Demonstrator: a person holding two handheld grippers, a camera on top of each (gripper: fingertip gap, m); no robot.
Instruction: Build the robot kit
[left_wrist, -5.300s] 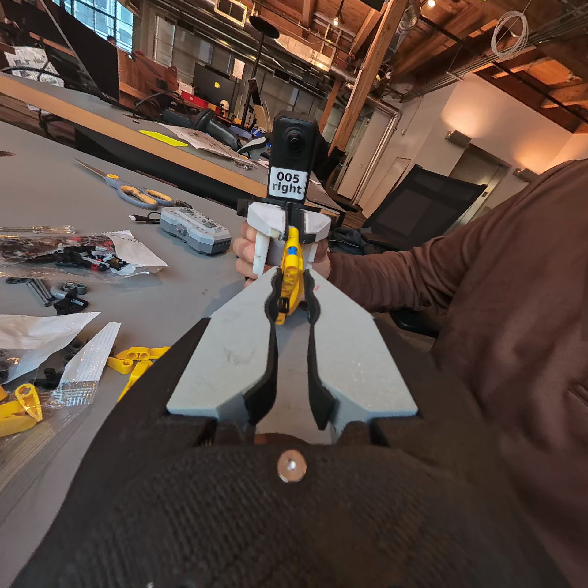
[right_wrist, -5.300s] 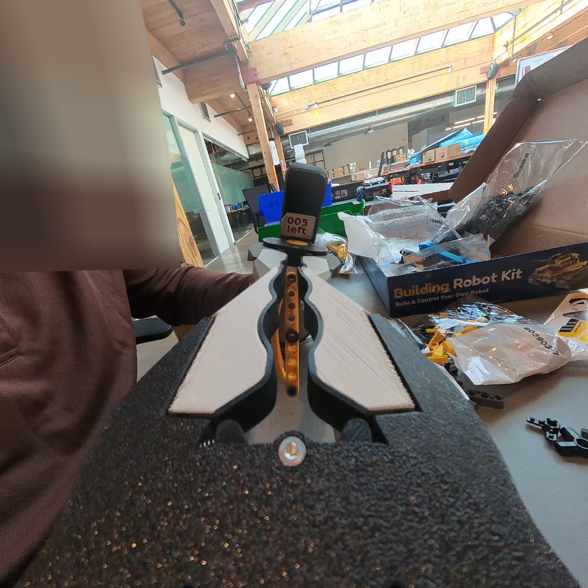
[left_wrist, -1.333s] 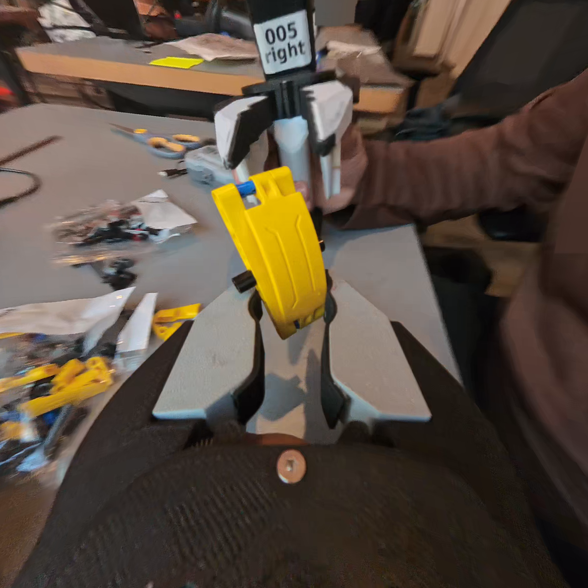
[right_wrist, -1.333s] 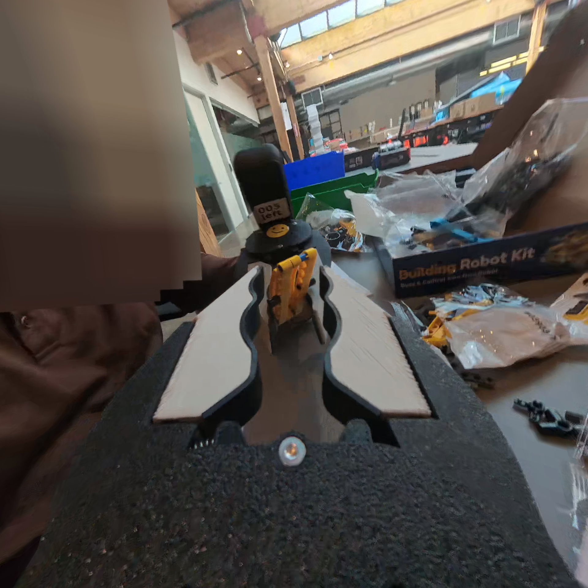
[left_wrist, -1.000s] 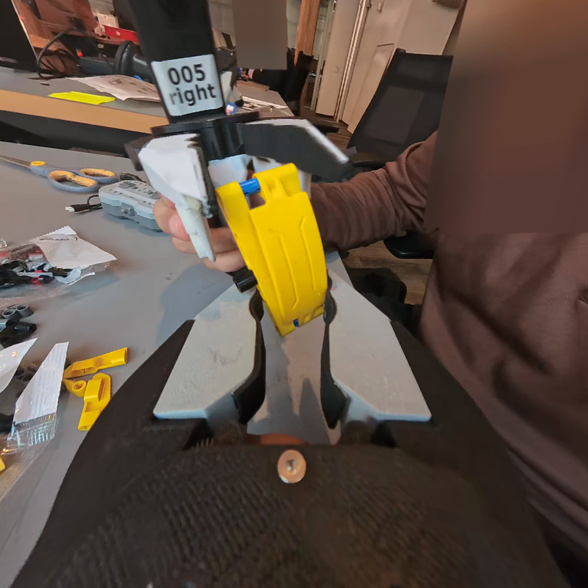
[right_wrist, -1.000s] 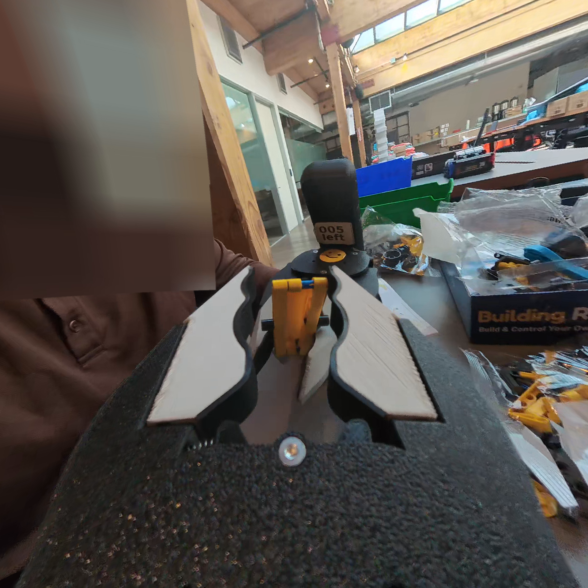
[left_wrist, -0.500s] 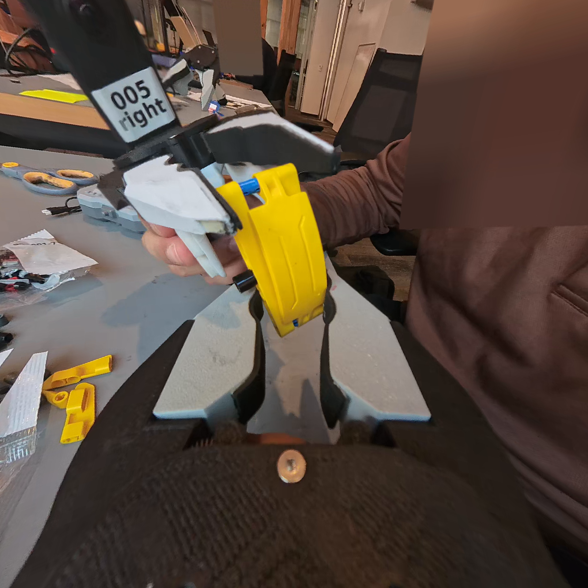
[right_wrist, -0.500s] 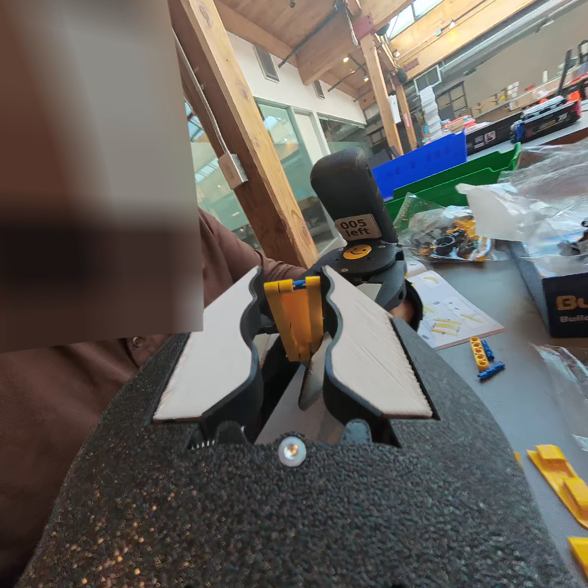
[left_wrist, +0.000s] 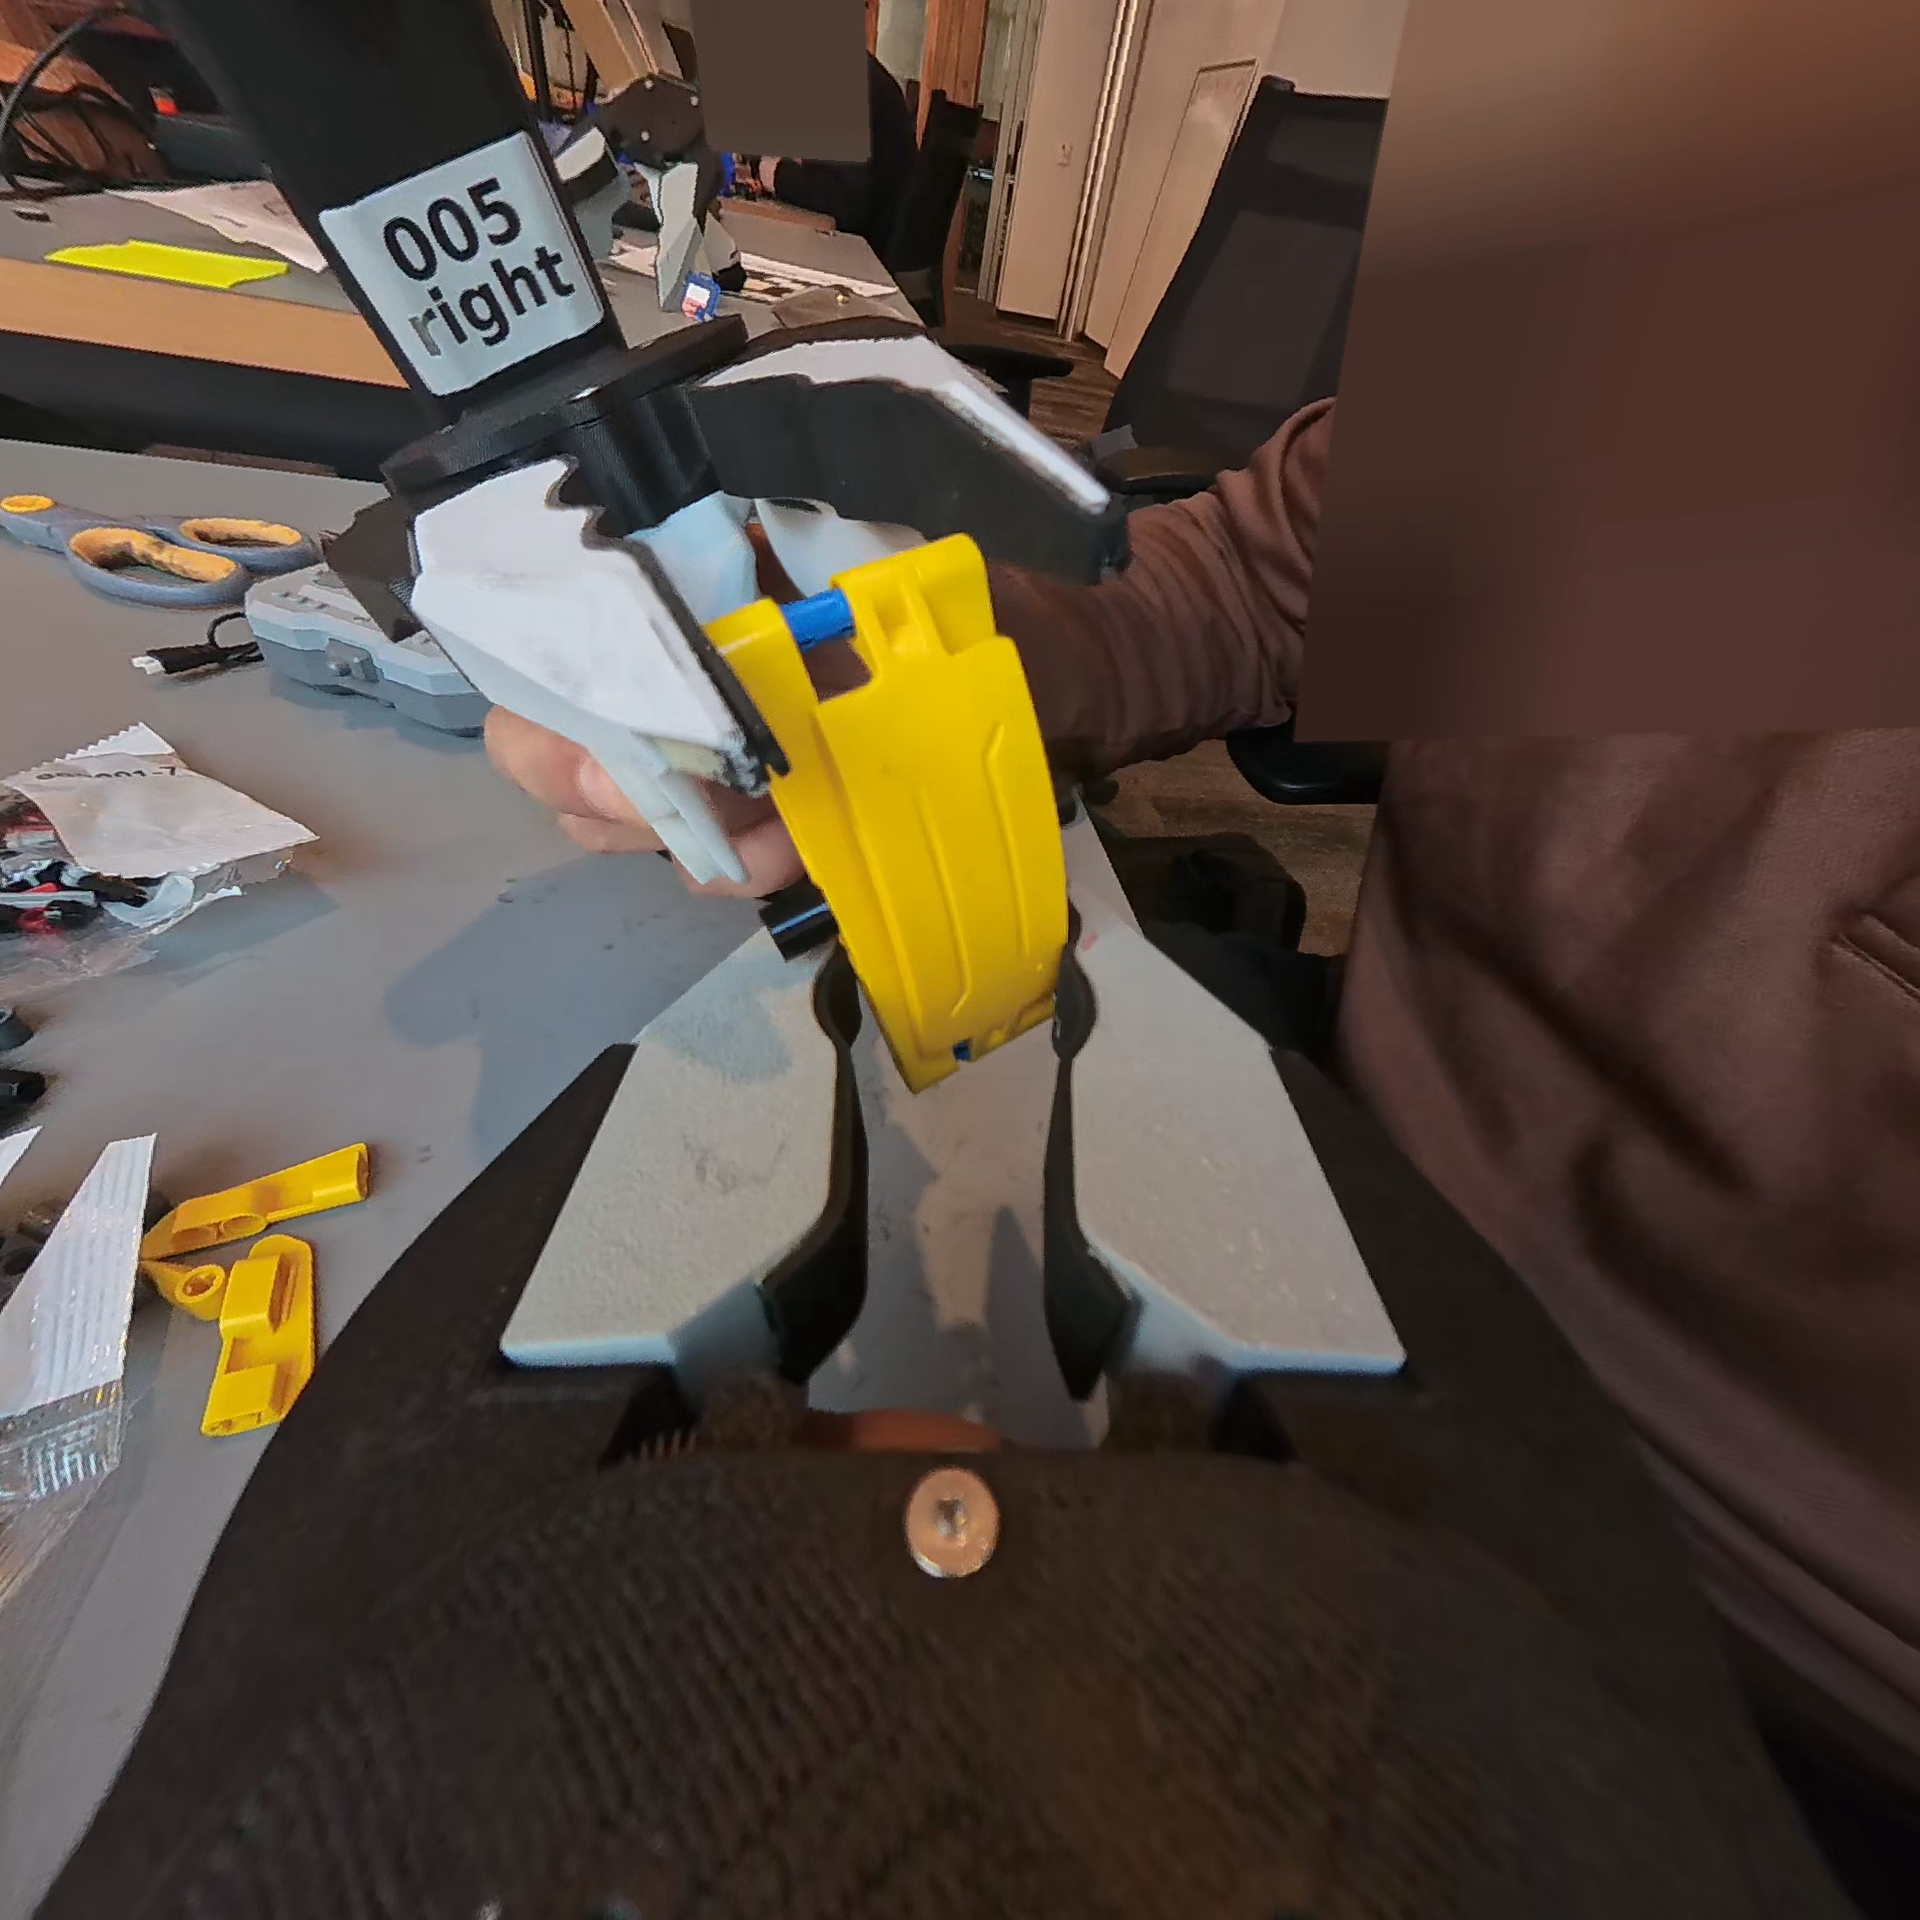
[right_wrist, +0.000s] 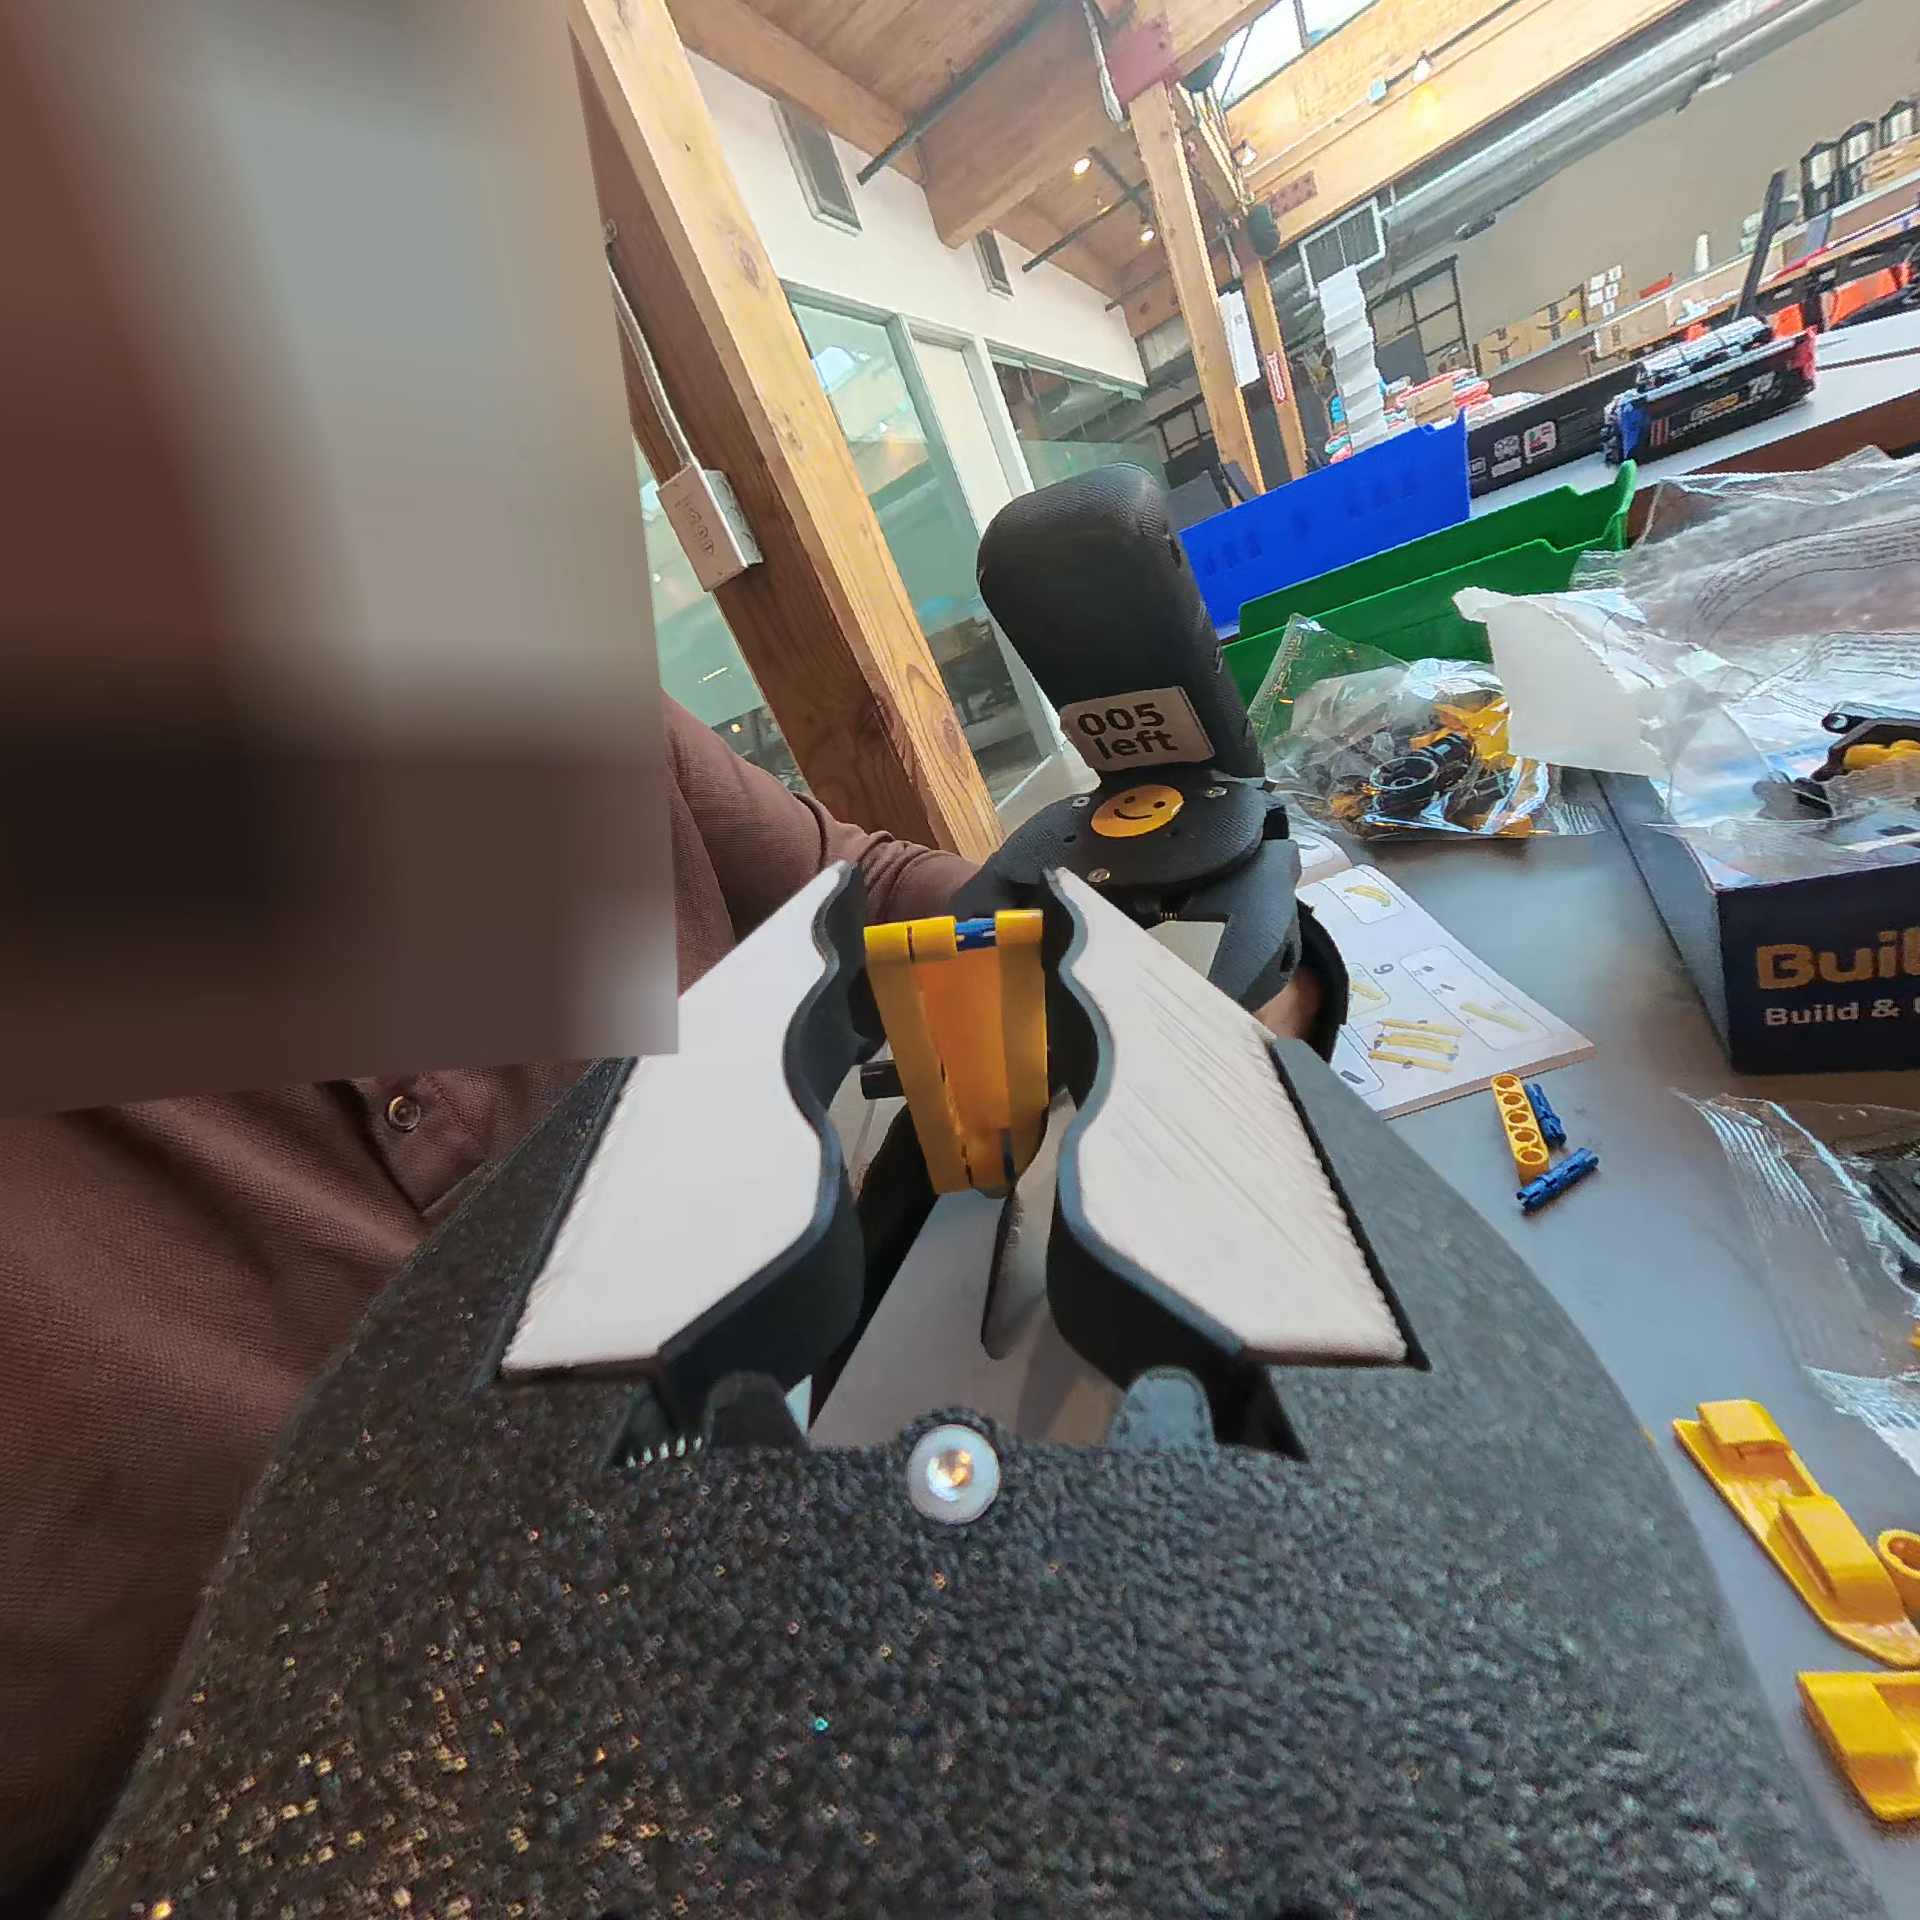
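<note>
A curved yellow panel (left_wrist: 935, 821) with a blue pin (left_wrist: 816, 615) at its top and a black pin on its left side is held up in the air over the table edge. My left gripper (left_wrist: 951, 987) is shut on its lower end. My right gripper (right_wrist: 951, 914) comes from the far side, tilted, and its two fingers close against the panel's (right_wrist: 956, 1049) top end, one on each side. In the left wrist view one white finger (left_wrist: 582, 644) of the right gripper touches the panel's left edge. The left gripper's black body (right_wrist: 1132, 831) shows behind the panel.
The grey table (left_wrist: 436, 935) holds scissors (left_wrist: 156, 540), a grey control block (left_wrist: 332, 644), plastic bags of parts (left_wrist: 135, 821) and loose yellow pieces (left_wrist: 249, 1278). The right wrist view shows a dark blue kit box (right_wrist: 1829, 945), a booklet (right_wrist: 1444, 997), a yellow beam with blue pins (right_wrist: 1532, 1127) and yellow pieces (right_wrist: 1787, 1558). A person in brown sits close. One gripper's finger ends stand about 8 cm off the other's.
About five seconds ago both grippers gripped the piece edge-on. The right one then opened and the panel turned broadside. Over the last second the right gripper tilted and its fingers closed in on the panel's top.
</note>
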